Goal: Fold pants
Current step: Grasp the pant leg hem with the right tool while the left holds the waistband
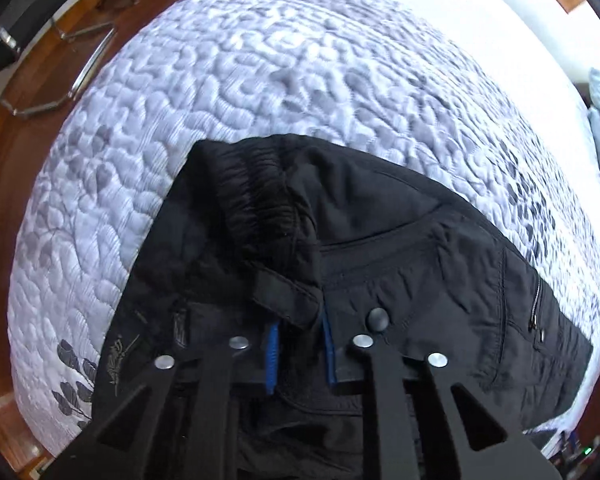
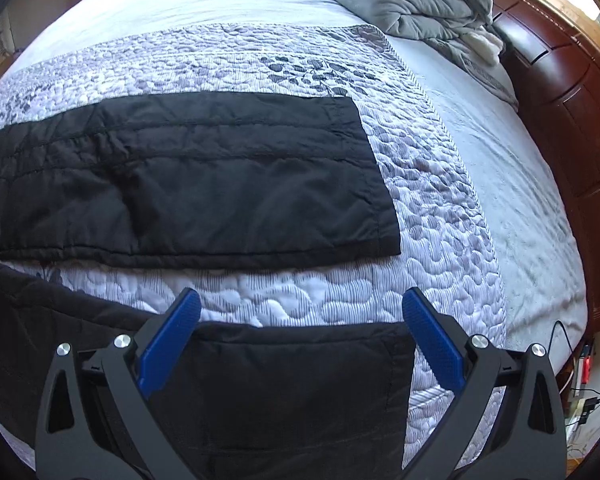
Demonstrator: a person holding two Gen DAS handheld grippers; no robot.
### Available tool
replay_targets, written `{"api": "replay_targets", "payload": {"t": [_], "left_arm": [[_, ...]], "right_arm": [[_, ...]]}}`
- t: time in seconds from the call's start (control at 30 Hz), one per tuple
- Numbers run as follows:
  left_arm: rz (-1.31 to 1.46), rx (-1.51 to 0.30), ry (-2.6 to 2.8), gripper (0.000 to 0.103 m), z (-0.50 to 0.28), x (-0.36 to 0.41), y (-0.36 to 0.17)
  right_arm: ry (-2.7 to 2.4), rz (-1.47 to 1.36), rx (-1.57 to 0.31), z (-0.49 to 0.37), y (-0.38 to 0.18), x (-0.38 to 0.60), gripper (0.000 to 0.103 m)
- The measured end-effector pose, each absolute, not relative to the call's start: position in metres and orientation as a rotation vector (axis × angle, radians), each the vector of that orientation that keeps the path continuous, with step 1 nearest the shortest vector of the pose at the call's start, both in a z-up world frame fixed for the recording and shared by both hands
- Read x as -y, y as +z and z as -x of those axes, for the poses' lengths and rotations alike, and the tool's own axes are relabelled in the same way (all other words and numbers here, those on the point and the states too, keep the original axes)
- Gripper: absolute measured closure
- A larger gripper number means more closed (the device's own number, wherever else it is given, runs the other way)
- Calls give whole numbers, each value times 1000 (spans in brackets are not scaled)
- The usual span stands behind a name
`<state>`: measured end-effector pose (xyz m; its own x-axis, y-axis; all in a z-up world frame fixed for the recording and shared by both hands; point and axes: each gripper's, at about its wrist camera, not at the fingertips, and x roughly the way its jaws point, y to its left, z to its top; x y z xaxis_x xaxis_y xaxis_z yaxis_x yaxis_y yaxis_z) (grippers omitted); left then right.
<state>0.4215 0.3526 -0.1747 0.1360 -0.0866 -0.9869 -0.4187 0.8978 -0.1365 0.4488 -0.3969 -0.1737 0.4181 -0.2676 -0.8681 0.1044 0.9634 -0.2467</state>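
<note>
Left gripper [image 1: 300,354] narrow, clamped on pants [image 1: 380,248] waistband, lower centre. Right gripper [image 2: 302,312] wide, above near leg hem, bottom centre. Other leg flat on bed [image 2: 440,200], left.
</note>
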Motion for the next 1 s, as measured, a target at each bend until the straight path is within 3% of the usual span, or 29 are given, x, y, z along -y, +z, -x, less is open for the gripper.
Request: {"api": "replay_targets", "payload": {"t": [0.33,0.77,0.83,1.0], "left_arm": [[409,-1415,254,89,-425,-338,-159],[361,-1439,267,89,-432,-339,-177],[352,-1444,276,89,-434,-337,-177],[331,-1434,305,89,-435,-332,-173]], "right_arm": [[-199,-129,-1218,-554,-180,493,3],[-173,-113,-1331,-665,-234,505,3],[-172,-111,-1326,-666,-234,501,10],[-139,-47,-1314,-666,-219,483,83]]}}
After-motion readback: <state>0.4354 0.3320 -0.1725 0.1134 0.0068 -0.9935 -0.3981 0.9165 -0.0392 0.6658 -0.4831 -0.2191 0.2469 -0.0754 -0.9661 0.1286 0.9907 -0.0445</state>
